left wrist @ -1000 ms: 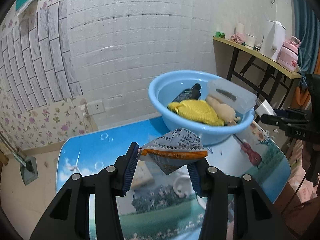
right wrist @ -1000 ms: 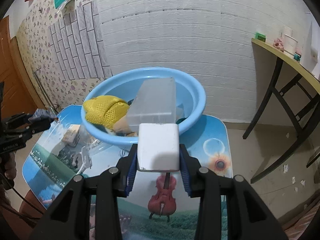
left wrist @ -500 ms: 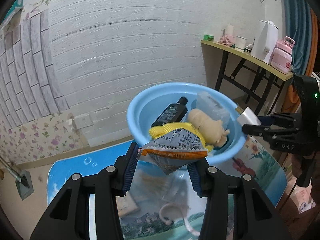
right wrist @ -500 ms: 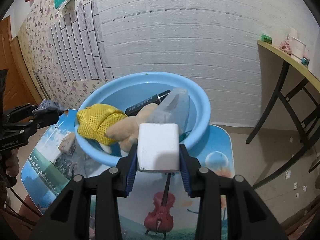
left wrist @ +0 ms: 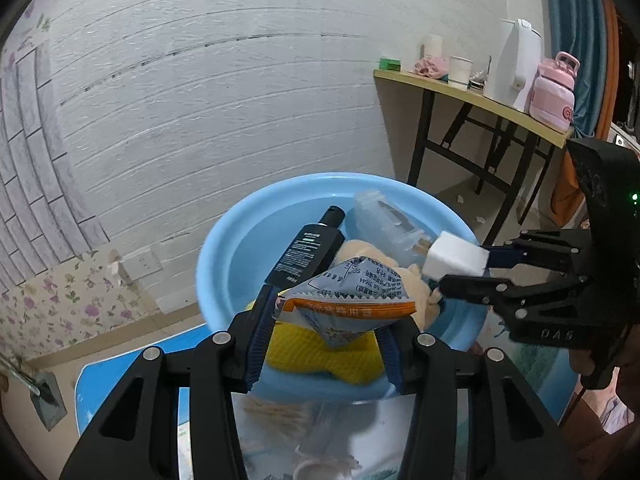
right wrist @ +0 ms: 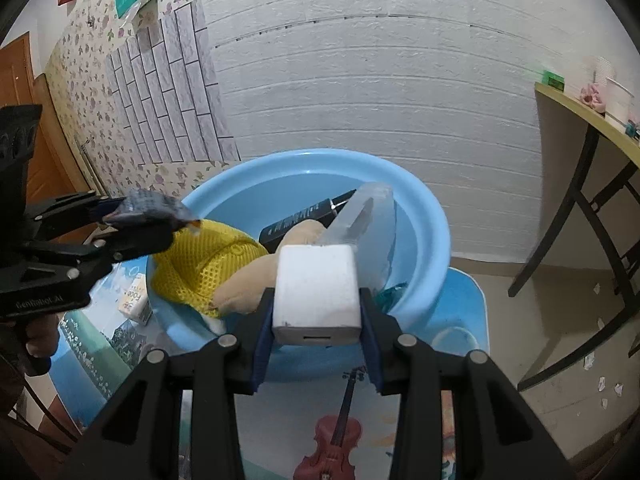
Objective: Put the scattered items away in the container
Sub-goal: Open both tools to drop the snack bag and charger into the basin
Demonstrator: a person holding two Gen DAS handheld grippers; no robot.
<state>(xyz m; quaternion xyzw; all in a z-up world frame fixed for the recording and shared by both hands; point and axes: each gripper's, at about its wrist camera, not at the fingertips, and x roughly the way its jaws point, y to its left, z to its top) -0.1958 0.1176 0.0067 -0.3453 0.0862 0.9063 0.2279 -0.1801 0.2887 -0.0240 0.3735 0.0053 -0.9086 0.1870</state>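
Observation:
A light blue basin (left wrist: 224, 248) (right wrist: 424, 216) stands on the small table and holds a black bottle (left wrist: 306, 254), a yellow mesh item (right wrist: 200, 264), a beige plush toy (right wrist: 248, 288) and a clear plastic box (right wrist: 372, 224). My left gripper (left wrist: 326, 328) is shut on a silver and orange snack packet (left wrist: 352, 300), held above the basin's near rim. My right gripper (right wrist: 316, 320) is shut on a white charger block (right wrist: 316, 292), held over the basin's rim; it also shows in the left wrist view (left wrist: 456, 258).
The table (right wrist: 464, 300) has a picture top with a violin print. A small white carton (right wrist: 134, 300) lies on it left of the basin; cotton swabs (left wrist: 276, 412) lie below it. A side table (left wrist: 472, 96) with a kettle and pink bottle stands at the right wall.
Both grippers have moved forward toward the basin with their items held. The packet and the charger now hang over the basin's rim from opposite sides.

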